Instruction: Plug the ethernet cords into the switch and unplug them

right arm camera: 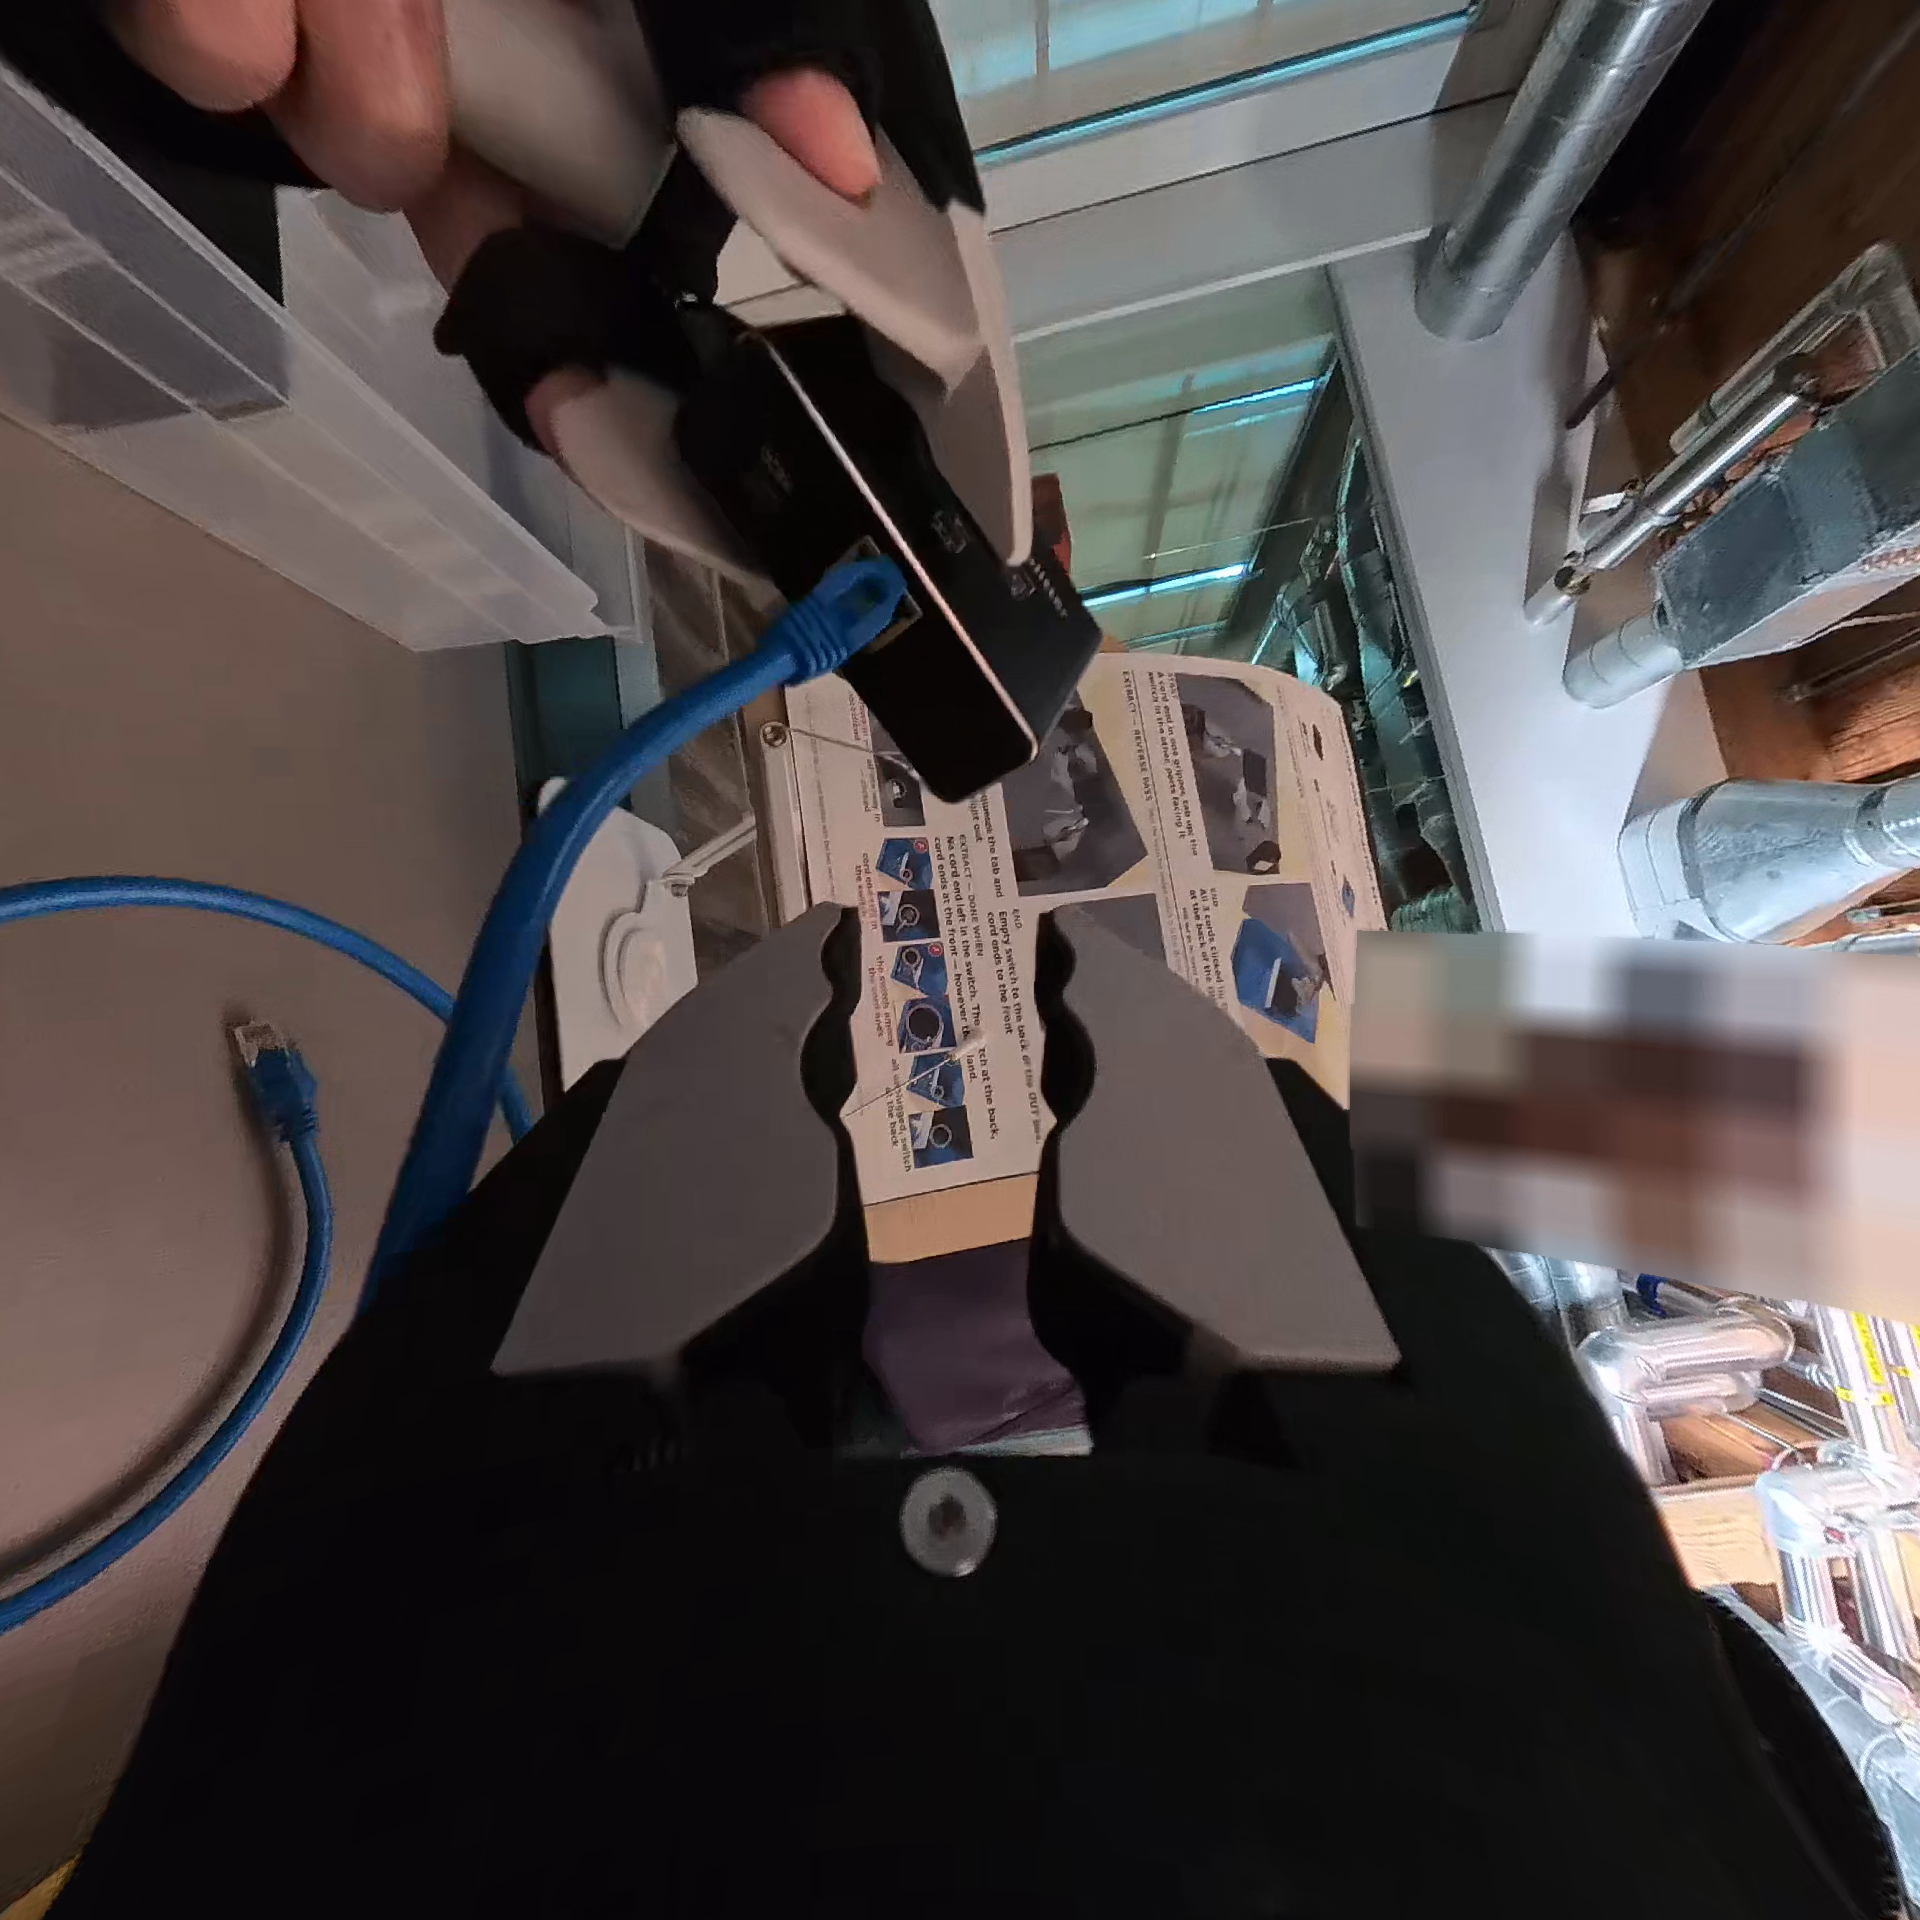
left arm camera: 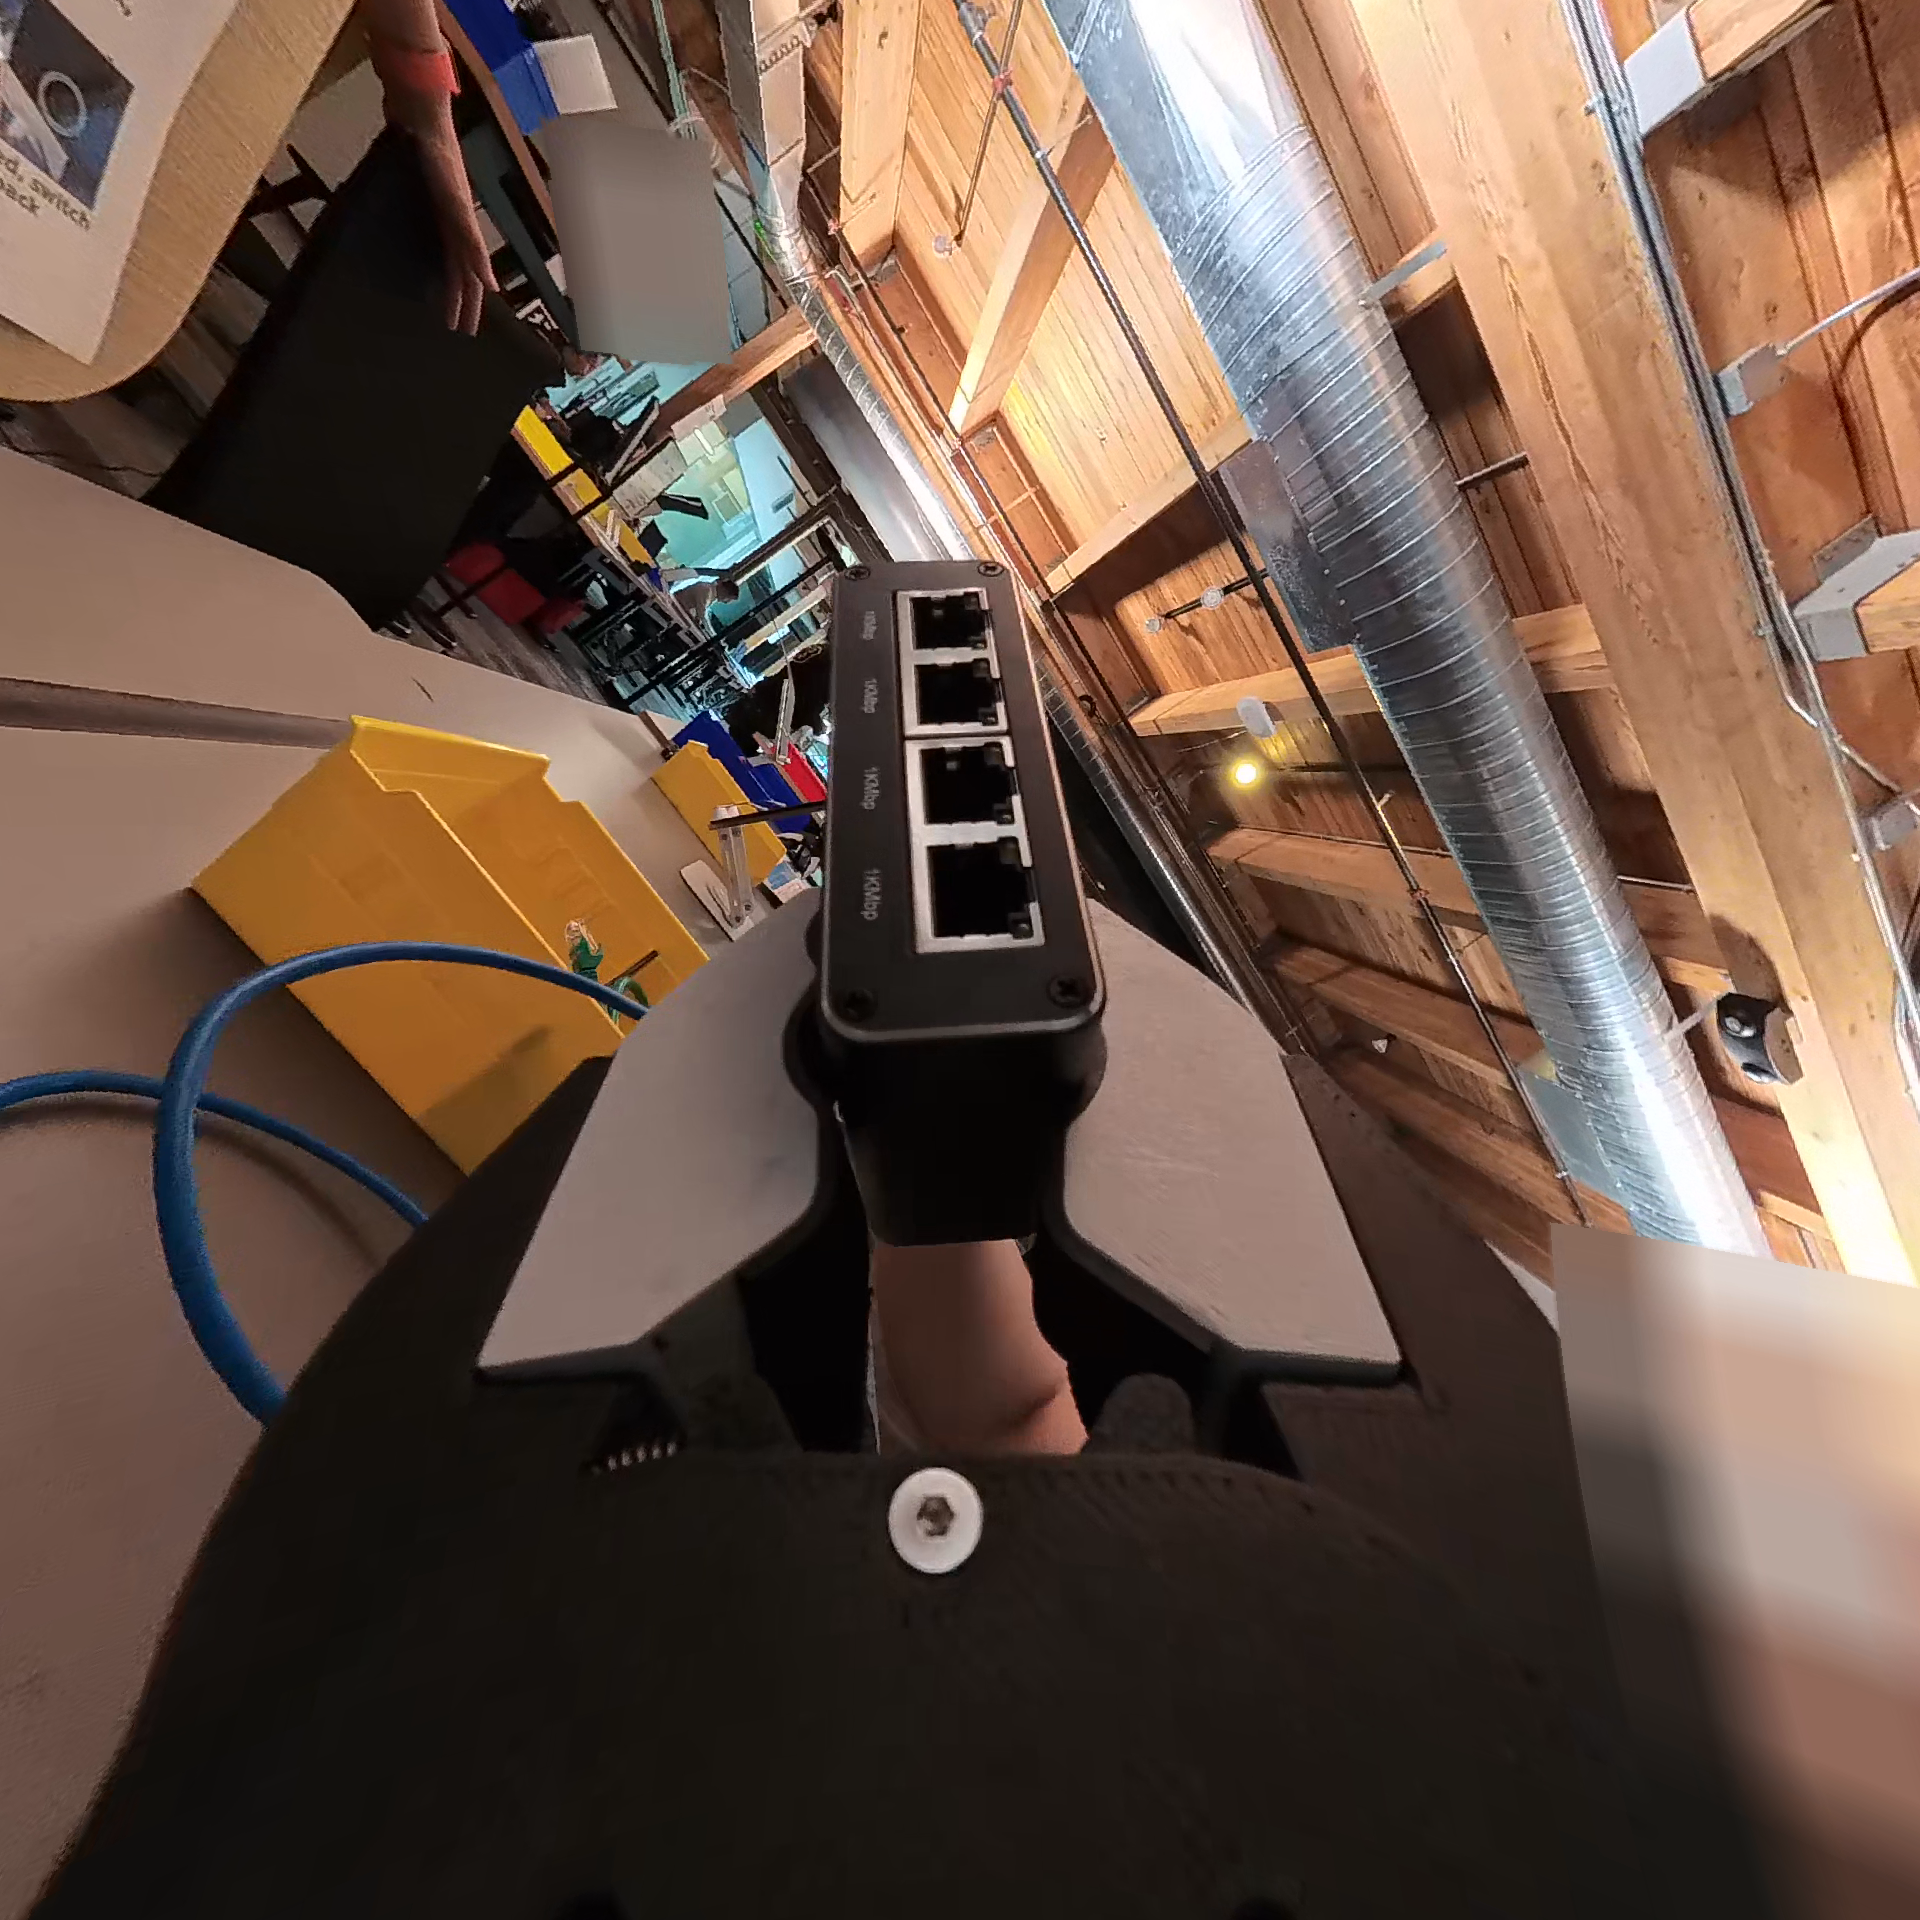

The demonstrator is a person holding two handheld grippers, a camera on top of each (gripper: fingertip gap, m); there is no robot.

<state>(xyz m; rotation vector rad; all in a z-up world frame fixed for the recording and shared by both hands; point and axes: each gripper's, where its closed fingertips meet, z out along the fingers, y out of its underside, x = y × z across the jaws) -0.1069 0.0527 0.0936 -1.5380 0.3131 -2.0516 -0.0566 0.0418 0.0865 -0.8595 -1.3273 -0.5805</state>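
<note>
left tool [left arm camera: 951, 1049] grips switch [left arm camera: 961, 800]; yellow bin [left arm camera: 436, 914] beside.

Black claw [right arm camera: 945, 1029], grey fingers [right arm camera: 717, 1122]

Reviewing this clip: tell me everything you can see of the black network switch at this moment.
The switch is a small black box, apparently metal, with a screwed-on faceplate carrying four silver-framed ports in a row, all empty on that face. The left gripper is shut on its lower end, holding it off the table, ports toward the left wrist camera. In the right wrist view it hangs tilted, with a blue cable plugged into another side. The right gripper is open and apart from it.
</note>
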